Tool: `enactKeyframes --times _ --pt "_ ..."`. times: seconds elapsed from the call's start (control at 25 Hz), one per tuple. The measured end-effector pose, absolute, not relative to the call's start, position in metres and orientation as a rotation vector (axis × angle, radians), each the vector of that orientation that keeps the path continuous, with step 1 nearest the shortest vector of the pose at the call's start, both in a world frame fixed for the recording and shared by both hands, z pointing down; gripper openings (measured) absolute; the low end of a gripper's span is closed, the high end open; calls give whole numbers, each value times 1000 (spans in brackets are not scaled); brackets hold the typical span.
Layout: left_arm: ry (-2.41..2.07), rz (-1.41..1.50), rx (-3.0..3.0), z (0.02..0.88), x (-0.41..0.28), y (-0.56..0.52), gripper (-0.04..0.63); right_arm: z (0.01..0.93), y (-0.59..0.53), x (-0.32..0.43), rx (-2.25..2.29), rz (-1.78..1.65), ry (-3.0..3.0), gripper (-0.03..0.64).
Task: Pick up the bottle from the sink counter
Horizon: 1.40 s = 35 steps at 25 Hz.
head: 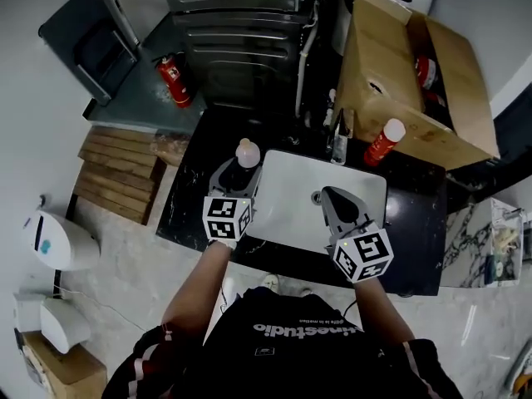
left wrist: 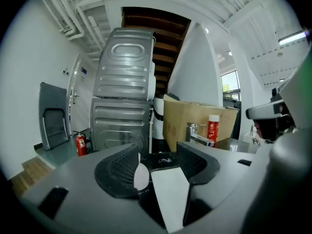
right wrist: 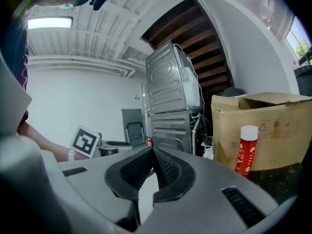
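A dark bottle with a pale round cap (head: pixel 247 153) stands on the black sink counter (head: pixel 187 202), just left of the white basin (head: pixel 287 202). My left gripper (head: pixel 236 173) reaches it from the near side with its jaws wide apart. In the left gripper view the pale cap (left wrist: pixel 141 176) shows low between the jaws of the left gripper (left wrist: pixel 157 156), close to the left one, with no pad pressing on it. My right gripper (head: pixel 328 198) hangs over the basin, shut and holding nothing; its pads meet in the right gripper view (right wrist: pixel 152 156).
A red bottle with a white cap (head: pixel 384 142) stands at the back right of the counter beside the faucet (head: pixel 339 138). Behind it is an open cardboard box (head: pixel 391 73). A red fire extinguisher (head: pixel 175 81) and a metal appliance (head: pixel 237 23) stand on the floor beyond.
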<state>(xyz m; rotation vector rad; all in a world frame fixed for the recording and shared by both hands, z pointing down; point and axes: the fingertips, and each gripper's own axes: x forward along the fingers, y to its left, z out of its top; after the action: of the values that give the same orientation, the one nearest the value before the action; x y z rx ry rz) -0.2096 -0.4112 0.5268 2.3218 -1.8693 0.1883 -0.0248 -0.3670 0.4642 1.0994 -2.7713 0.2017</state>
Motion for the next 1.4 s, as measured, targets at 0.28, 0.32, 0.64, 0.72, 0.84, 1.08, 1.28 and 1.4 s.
enactKeyframes --times 0.28,0.32,0.64,0.72,0.84,1.08,1.28,1.4 --pt "-1853 323 2231 599 -235 -482 279 481 -380 -42 1078 226 -2719 38" --pt "-1849 344 2221 608 -238 -490 279 483 -381 -43 1078 230 -2713 38" --pt "-1834 426 2230 635 -248 -520 273 499 -380 -29 1117 261 -2645 38" --pt "-1856 407 2220 632 -252 -520 229 501 -378 -25 1122 262 -2634 38" --pt "-1865 395 2236 627 -252 -522 156 502 -376 -21 1131 269 -2627 38" --pt "-1801 442 2286 624 -245 -517 143 497 -374 -15 1155 277 -2633 38" --pt "-1756 462 2387 605 -228 -492 143 487 -369 -9 1174 261 -2649 38" --pt "-1741 390 2444 574 -216 -467 143 477 -364 -2 1193 246 -2662 38"
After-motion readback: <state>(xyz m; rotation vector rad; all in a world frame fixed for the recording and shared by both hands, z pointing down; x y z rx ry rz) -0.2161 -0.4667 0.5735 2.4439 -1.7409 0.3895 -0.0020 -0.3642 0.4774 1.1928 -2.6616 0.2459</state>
